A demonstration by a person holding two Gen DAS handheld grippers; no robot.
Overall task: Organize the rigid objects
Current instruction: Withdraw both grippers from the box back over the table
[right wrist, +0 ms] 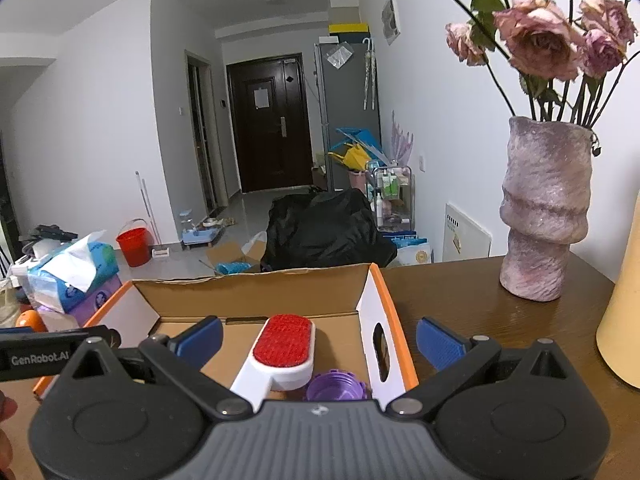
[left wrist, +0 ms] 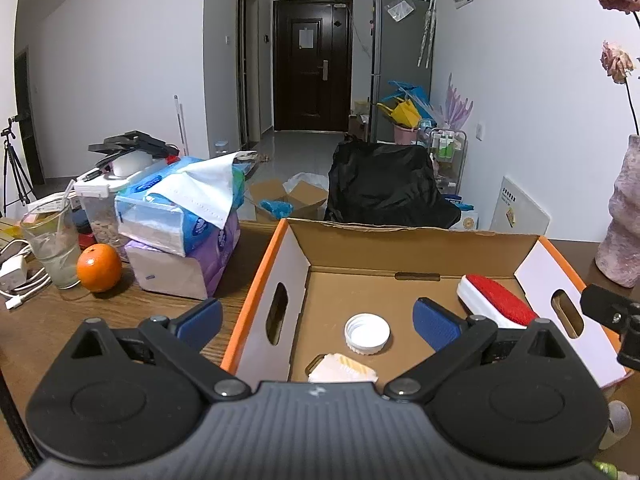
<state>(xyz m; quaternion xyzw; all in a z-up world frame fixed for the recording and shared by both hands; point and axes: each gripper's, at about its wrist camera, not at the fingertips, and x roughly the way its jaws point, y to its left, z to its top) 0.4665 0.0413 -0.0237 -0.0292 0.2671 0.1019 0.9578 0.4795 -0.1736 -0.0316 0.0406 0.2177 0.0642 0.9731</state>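
An open cardboard box (left wrist: 416,248) with orange-edged white sides sits on the wooden table. Inside lie a white lint brush with a red pad (left wrist: 496,300), a white round lid (left wrist: 367,333) and a pale yellow-white object (left wrist: 344,369) at the near wall. My left gripper (left wrist: 318,318) is open and empty, straddling the box's left wall. In the right wrist view the same box (right wrist: 372,300) holds the lint brush (right wrist: 280,354) and a purple ribbed cap (right wrist: 336,386). My right gripper (right wrist: 318,340) is open and empty, straddling the box's right wall.
Left of the box lie stacked tissue packs (left wrist: 184,220), an orange (left wrist: 99,267), a glass with a straw (left wrist: 52,244), and a white charger with cable (left wrist: 16,276). A mauve vase of dried roses (right wrist: 540,208) and a cream cylinder (right wrist: 624,320) stand on the right.
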